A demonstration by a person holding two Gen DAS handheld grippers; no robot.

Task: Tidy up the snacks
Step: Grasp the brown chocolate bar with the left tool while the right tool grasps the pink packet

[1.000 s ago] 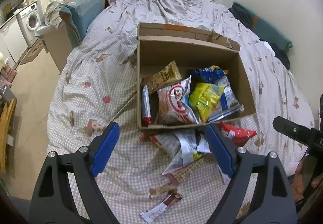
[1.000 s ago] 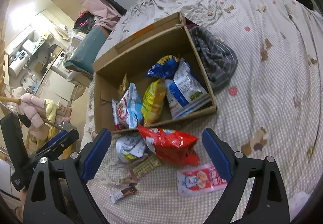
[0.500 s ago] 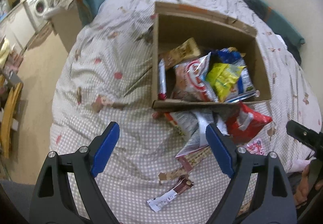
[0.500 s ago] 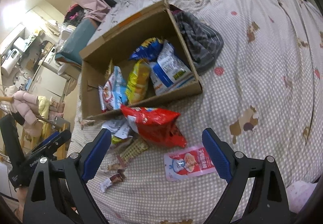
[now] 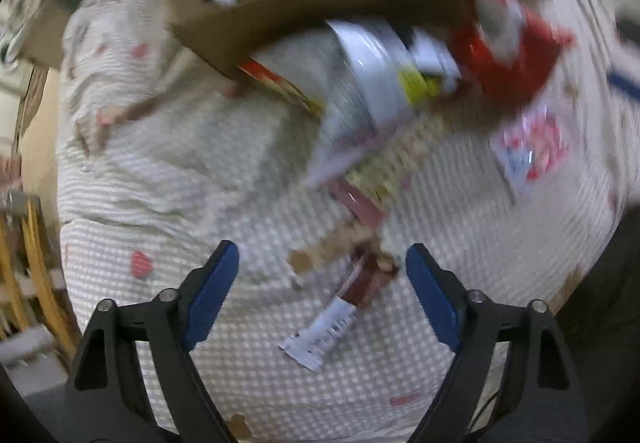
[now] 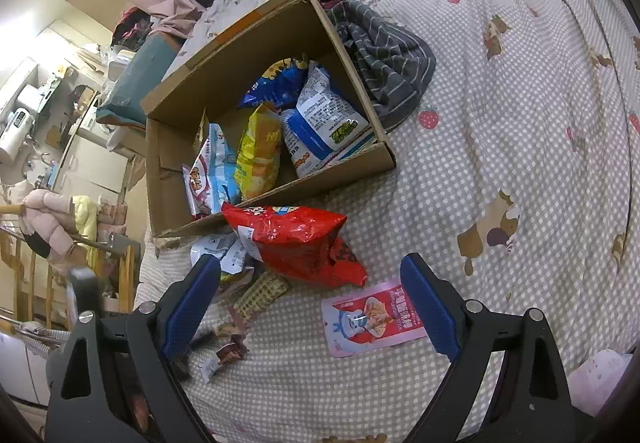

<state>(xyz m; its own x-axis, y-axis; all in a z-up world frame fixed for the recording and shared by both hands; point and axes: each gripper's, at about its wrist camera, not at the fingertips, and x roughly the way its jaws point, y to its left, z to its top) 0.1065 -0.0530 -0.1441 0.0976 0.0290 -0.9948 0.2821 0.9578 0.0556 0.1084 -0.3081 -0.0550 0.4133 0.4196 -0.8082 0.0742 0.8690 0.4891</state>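
Observation:
A cardboard box (image 6: 362, 167) on the bed holds several snack bags. Loose in front of it lie a red bag (image 6: 296, 243), a pink flat pouch (image 6: 374, 319), a white-grey bag (image 6: 222, 251), a waffle-pattern pack (image 6: 262, 293) and a small brown-and-white bar (image 6: 226, 355). My right gripper (image 6: 310, 303) is open above the bed, left of the pink pouch. In the blurred left wrist view my left gripper (image 5: 322, 295) is open and low, with the small bar (image 5: 340, 315) lying between its fingers. The box edge (image 5: 320, 15) and red bag (image 5: 508, 59) lie beyond.
A checked bedspread (image 6: 500, 163) covers the bed. A grey striped cloth (image 6: 384, 55) lies against the box's right side. A wooden rack with clothes (image 6: 52, 239) stands off the bed's left edge, with cabinets behind it.
My left gripper has dropped fast toward the bed and now straddles the small bar; its view is blurred. My right gripper has moved slightly lower and closer to the loose snacks.

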